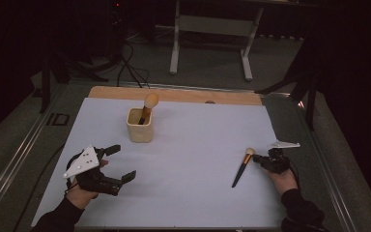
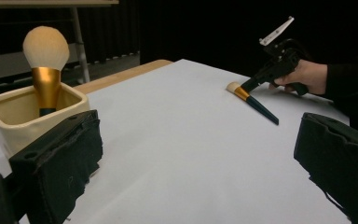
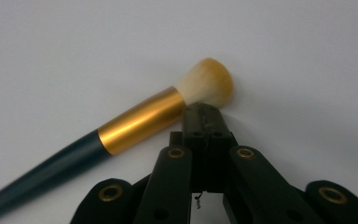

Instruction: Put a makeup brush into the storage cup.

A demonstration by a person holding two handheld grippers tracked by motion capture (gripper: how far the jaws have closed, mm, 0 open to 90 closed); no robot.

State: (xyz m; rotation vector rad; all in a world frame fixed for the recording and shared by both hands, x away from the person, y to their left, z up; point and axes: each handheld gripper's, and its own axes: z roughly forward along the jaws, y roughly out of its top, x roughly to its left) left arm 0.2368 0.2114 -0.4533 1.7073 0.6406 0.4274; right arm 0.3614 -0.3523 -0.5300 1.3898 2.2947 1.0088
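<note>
A cream square cup (image 1: 140, 126) stands on the white sheet (image 1: 193, 145), left of centre, with a large gold-ferruled brush (image 1: 149, 102) upright in it. The cup (image 2: 9, 119) and large brush (image 2: 45, 51) are also in the left gripper view, just beyond the left jaw. My left gripper (image 1: 123, 162) rests near the front left, open wide and empty (image 2: 200, 158). A small dark-handled brush (image 1: 242, 168) lies flat at the right. My right gripper (image 1: 257, 158) is shut with nothing in it. Its tip (image 3: 204, 112) touches the small brush (image 3: 135, 122) where ferrule meets bristles.
A wooden table edge (image 1: 174, 93) shows behind the sheet. Metal rails (image 1: 14, 154) run along both sides. On the floor beyond are a white stand's legs (image 1: 175, 53) and cables (image 1: 130, 70). The surroundings are dark.
</note>
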